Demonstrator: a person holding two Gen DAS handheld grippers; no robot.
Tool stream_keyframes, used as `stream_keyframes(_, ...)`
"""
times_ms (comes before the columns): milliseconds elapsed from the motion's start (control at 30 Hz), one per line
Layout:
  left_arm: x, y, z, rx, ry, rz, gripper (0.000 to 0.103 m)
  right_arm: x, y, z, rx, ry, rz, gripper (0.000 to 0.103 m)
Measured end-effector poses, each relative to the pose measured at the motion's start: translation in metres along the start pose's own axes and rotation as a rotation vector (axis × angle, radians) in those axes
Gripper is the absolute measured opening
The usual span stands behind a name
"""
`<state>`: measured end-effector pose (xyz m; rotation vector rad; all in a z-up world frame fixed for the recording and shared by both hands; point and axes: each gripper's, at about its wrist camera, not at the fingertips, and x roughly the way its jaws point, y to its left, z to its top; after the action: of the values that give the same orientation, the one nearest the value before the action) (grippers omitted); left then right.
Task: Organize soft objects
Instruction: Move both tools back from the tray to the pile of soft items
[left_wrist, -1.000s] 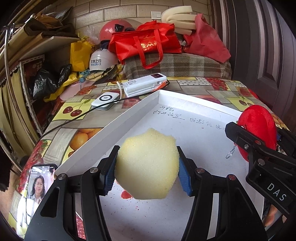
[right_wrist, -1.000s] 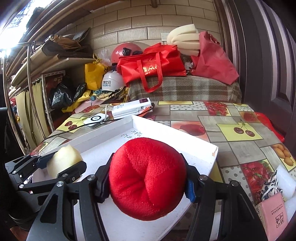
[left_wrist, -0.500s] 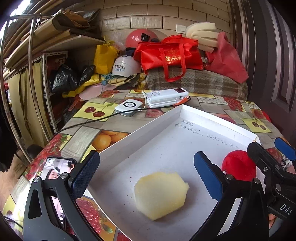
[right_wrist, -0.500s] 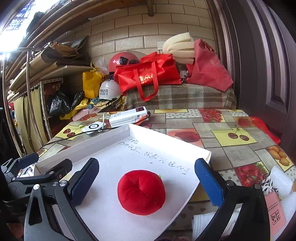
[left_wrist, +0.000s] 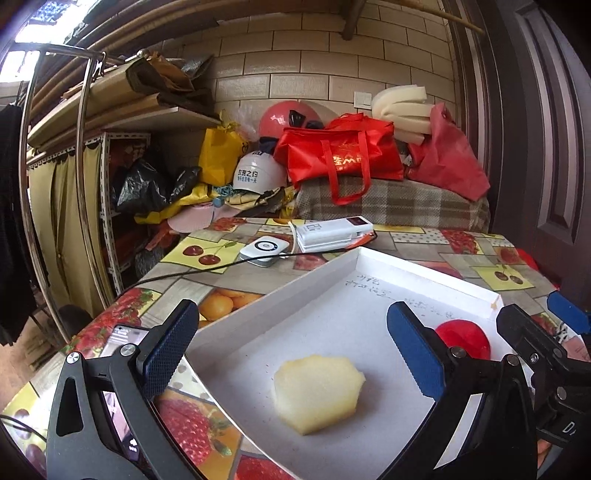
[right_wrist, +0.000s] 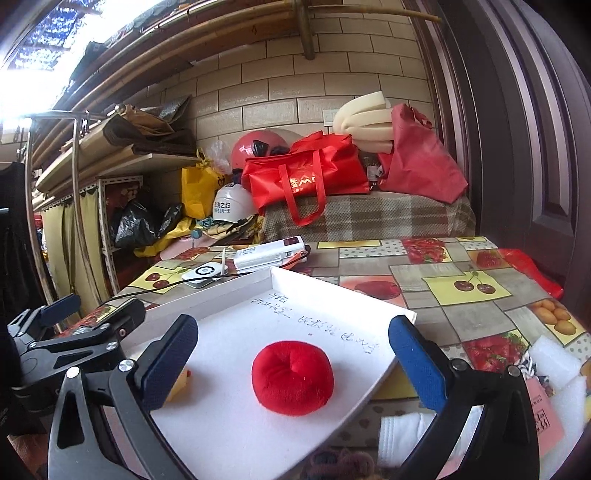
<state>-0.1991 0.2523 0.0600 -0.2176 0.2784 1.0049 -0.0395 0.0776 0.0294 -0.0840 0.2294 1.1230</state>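
A pale yellow sponge piece (left_wrist: 317, 391) lies flat in the white tray (left_wrist: 280, 291), just ahead of my left gripper (left_wrist: 295, 347), which is open and empty above it. A red plush ball (right_wrist: 292, 372) rests in the same tray (right_wrist: 332, 291), ahead of my right gripper (right_wrist: 293, 350), which is open and empty. The red ball also shows at the right in the left wrist view (left_wrist: 463, 338). A corner of the sponge (right_wrist: 179, 384) peeks past the right gripper's left finger. The left gripper (right_wrist: 66, 325) appears at the left of the right wrist view.
The tray sits on a fruit-patterned tablecloth (right_wrist: 472, 280). Behind it lie a white power bank (left_wrist: 332, 232), a round white device (left_wrist: 264, 247) with a black cable, and a phone (left_wrist: 118, 339) at the left. Bags, helmets and foam pile up at the back. White foam pieces (right_wrist: 550, 358) lie right.
Both grippers opened and let go: the sponge and the red ball now rest in the tray. Both grippers have pulled back and risen from the objects.
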Motion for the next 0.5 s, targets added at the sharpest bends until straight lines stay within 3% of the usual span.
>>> stream_keyframes(200,-0.009,-0.008,-0.007,-0.067,0.091,-0.07,0.103,-0.022,-0.005,-0.008,-0.007,0.018,0.045,0.103)
stream_keyframes(300,-0.009,-0.01,-0.011,-0.115,0.141,-0.152,0.103,-0.039,-0.012,-0.012,-0.005,0.01,0.067,0.103)
stream_keyframes(500,-0.016,-0.029,-0.016,-0.095,0.179,-0.291,0.103,-0.076,-0.064,-0.017,0.089,-0.009,0.01,0.103)
